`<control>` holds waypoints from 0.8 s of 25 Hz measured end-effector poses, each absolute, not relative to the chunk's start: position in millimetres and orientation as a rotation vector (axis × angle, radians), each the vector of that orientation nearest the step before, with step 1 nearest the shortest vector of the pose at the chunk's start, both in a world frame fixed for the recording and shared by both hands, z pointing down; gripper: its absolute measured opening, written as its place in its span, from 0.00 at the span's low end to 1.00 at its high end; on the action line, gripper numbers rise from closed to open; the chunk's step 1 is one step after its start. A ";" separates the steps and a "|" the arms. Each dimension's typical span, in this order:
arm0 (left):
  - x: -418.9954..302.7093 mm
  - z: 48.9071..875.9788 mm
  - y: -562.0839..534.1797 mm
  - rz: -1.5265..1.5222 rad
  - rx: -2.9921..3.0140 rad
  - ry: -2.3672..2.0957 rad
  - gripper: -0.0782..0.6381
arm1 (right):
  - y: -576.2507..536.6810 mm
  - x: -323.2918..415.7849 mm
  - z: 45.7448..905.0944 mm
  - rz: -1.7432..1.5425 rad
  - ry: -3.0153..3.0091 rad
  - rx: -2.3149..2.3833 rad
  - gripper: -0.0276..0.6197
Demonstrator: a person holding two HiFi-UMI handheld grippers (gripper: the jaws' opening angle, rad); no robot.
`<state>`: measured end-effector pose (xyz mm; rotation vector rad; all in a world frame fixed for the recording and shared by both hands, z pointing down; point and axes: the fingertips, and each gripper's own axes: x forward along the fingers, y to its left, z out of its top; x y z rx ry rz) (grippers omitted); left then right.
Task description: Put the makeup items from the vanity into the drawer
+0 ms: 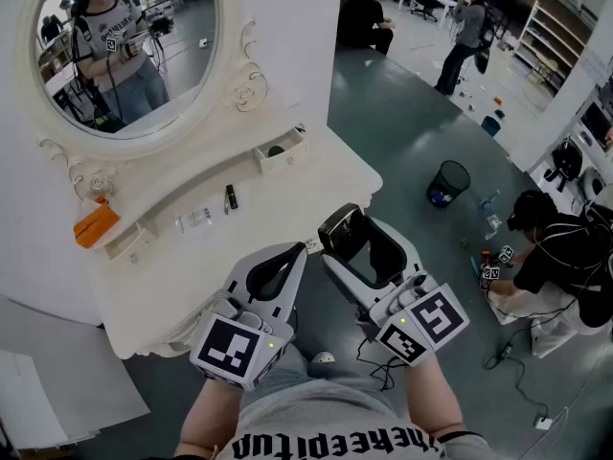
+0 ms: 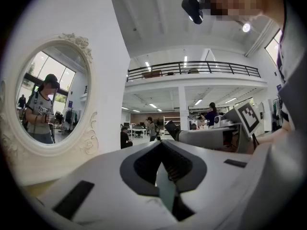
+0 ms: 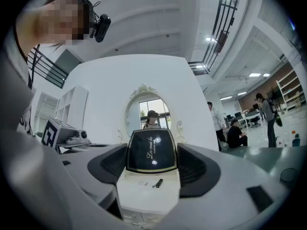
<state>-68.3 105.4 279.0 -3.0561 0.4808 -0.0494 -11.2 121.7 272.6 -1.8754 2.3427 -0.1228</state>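
Black compact [image 3: 151,150] sits clamped in the wide-spread jaws of the right gripper [image 1: 360,240], just off the vanity's [image 1: 316,175] front edge, open floor [image 1: 402,142] to its right, while the left gripper [image 1: 295,253] appears closed and empty.

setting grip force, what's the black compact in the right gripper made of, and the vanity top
Black compact: looks like glossy hard plastic; bright lights reflect as sharp spots on its lid, though lacquered metal can't be ruled out. Vanity top: probably white-painted wood or board with a smooth satin finish; the paint hides what's beneath, so this is uncertain.
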 end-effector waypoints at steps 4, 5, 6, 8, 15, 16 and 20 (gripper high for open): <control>-65.2 274.8 100.3 -0.054 -3.067 0.481 0.17 | 117.8 -9.4 269.7 -0.132 2.336 -1.876 0.57; -64.8 274.3 98.1 -0.056 -3.067 0.480 0.17 | 116.4 -9.2 269.5 -0.133 2.335 -1.878 0.57; -64.5 274.2 95.8 -0.058 -3.068 0.478 0.17 | 114.9 -8.8 269.4 -0.133 2.333 -1.880 0.57; -63.8 274.0 91.3 -0.062 -3.069 0.469 0.17 | 111.1 -7.8 268.7 -0.133 2.328 -1.886 0.57; -64.8 273.0 71.7 -0.062 -3.075 0.445 0.17 | 92.7 -10.5 269.5 -0.145 2.317 -1.905 0.57; -65.7 273.3 68.5 -0.060 -3.077 0.442 0.17 | 90.1 -11.4 269.9 -0.153 2.312 -1.900 0.57; -70.2 274.6 54.2 -0.051 -3.083 0.434 0.17 | 79.3 -14.1 269.9 -0.181 2.292 -1.871 0.58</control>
